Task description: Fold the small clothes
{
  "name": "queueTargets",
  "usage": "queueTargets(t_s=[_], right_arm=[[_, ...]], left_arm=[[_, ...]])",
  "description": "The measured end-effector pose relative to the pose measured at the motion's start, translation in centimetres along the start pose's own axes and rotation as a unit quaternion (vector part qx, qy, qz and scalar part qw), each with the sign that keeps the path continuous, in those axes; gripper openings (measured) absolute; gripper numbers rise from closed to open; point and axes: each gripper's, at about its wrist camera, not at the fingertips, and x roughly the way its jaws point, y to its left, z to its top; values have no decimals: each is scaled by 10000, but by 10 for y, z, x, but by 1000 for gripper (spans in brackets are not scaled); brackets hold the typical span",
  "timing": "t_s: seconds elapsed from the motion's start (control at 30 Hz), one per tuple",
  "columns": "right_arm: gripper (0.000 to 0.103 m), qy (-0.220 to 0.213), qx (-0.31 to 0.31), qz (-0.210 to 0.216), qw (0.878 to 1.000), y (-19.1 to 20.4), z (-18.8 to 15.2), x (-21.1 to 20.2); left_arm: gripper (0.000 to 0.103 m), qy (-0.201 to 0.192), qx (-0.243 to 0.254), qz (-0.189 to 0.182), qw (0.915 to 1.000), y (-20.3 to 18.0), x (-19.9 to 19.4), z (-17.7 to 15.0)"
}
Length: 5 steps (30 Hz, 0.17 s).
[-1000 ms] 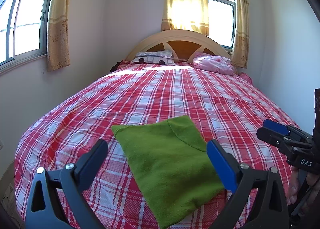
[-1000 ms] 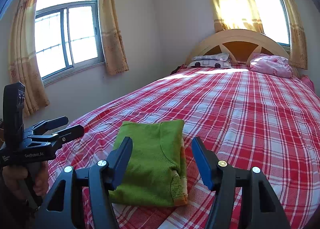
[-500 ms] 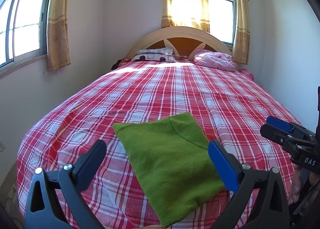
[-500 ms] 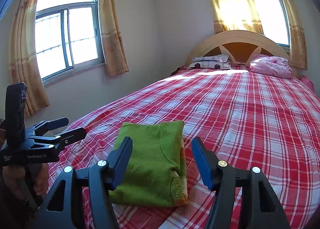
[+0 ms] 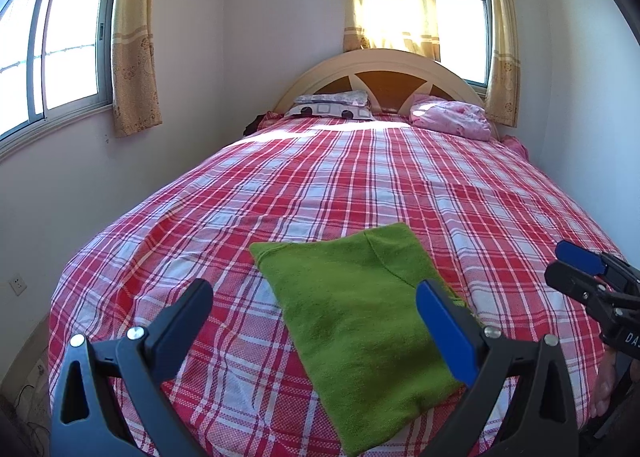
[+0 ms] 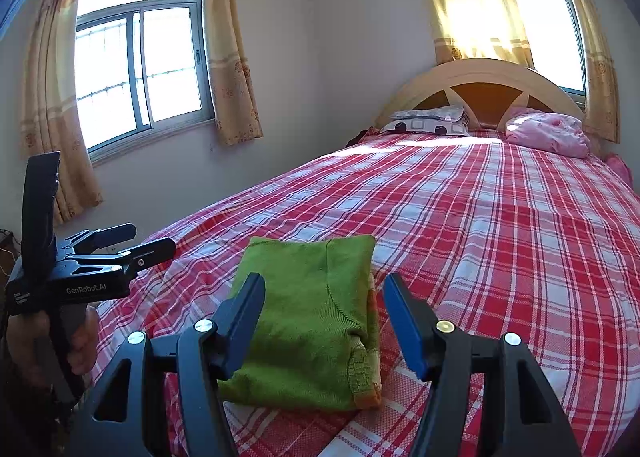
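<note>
Two grippers are held apart above the bed (image 5: pixel 360 185); little has changed over the last second; left gripper (image 5: pixel 316 317) gapes empty, green garment (image 5: pixel 360 317) lies folded between, right gripper (image 6: pixel 324 321) half-open, empty; folding is judged complete.

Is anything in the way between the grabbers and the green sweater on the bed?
Nothing visible. The green sweater lies folded on the bed, with the open right gripper and open left gripper hanging just before it.

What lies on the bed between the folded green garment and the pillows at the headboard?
Only bare red checked bedspread lies between the folded green knitted garment and the patterned pillows; both wrist views show it.
</note>
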Motion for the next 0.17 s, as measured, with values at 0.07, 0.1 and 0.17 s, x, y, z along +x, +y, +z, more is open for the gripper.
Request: queueTargets(t_s=[0.07,0.1,0.17], right_arm=[[63,-1,-5,0,10000,1,0,0],[63,4,-11,0,10000,1,0,1],[63,1,-4,-3,10000,1,0,1]], left_arm=[[103,-54,-20,93,9999,3,0,-1],[103,-82,-27,168,9998,5,0,-1],[103,-99,-49,180,9998,7,0,-1]])
